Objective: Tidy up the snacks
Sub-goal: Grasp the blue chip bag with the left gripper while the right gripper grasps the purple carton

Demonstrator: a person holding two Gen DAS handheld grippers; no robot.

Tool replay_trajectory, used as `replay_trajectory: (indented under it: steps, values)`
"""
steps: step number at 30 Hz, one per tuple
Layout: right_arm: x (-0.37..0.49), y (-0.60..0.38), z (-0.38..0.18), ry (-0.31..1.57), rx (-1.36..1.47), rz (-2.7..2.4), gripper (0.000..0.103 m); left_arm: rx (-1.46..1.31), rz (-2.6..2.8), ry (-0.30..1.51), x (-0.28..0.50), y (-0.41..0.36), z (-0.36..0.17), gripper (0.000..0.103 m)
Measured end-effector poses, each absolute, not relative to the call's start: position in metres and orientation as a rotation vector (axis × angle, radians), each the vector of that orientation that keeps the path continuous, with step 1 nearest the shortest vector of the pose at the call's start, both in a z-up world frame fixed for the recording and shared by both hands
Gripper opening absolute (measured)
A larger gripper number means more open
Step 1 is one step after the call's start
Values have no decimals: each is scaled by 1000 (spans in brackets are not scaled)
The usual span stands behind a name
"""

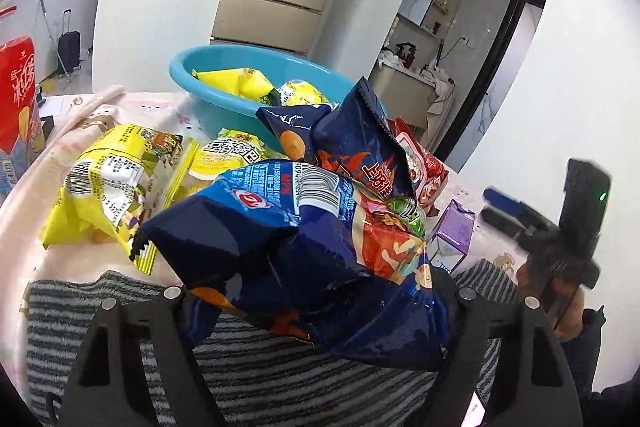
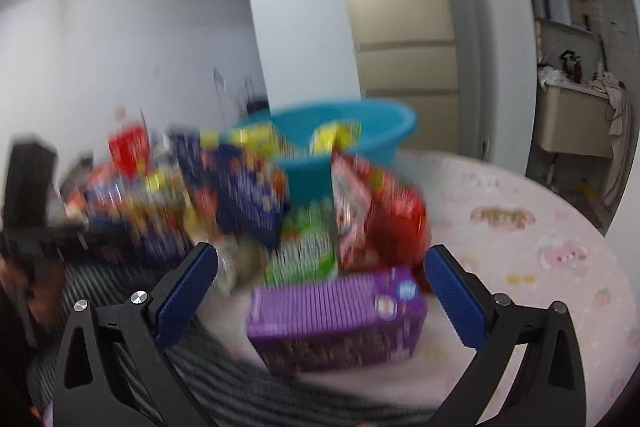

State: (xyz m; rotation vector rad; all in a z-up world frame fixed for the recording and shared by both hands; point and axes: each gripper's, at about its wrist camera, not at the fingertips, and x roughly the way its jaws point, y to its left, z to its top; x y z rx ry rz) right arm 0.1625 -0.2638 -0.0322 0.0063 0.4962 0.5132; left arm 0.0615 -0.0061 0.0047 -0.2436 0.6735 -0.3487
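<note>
Two grippers work over a table with a pink cloth [image 2: 540, 227]. The left gripper [image 1: 316, 301] is closed on a dark blue bag [image 1: 288, 251], which bulges up between its fingers and hides their tips; the bag is crumpled, barcode side up, and hangs above a striped mat [image 1: 260, 379]. Behind it lies a pile of snacks: a yellow bag [image 1: 116, 187] to the left, a second blue bag [image 1: 352, 143] standing up, a red bag [image 1: 424, 167] to the right. A teal basin [image 1: 224, 83] sits at the far side of the pile with yellow packets [image 1: 236, 81] inside. The right gripper [image 2: 322, 297] is wide open and grips nothing; its blue pads [image 2: 456, 301] flank a purple box [image 2: 332, 319] that lies on the cloth, and they stand apart from its sides. This view is blurred, so the packets behind the box show only as colours: green, red, blue.
</note>
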Motion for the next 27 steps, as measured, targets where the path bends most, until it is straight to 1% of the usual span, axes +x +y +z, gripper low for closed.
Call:
replay_trajectory:
  steps: [8,12,14,16,21,25,27]
  values:
    - [165,-239,-48,584,-135,499,103,-245,-344,675,60,-4,4,83]
    - [155,-237,-40,551,-180,491,103,-245,-336,678,62,-3,3,83]
    - [159,-233,-32,575,-215,497,103,-244,-335,682,62,-3,2,83]
    - [163,-221,-24,610,-334,524,103,-247,-343,679,61,-3,3,83]
    - [169,-194,-20,678,-789,745,103,-250,-338,678,61,-3,3,83]
    - [186,-195,-28,776,-929,895,103,-249,-344,676,60,-4,3,83]
    - [197,-194,-38,826,-962,907,99,-249,-345,673,59,-4,4,83]
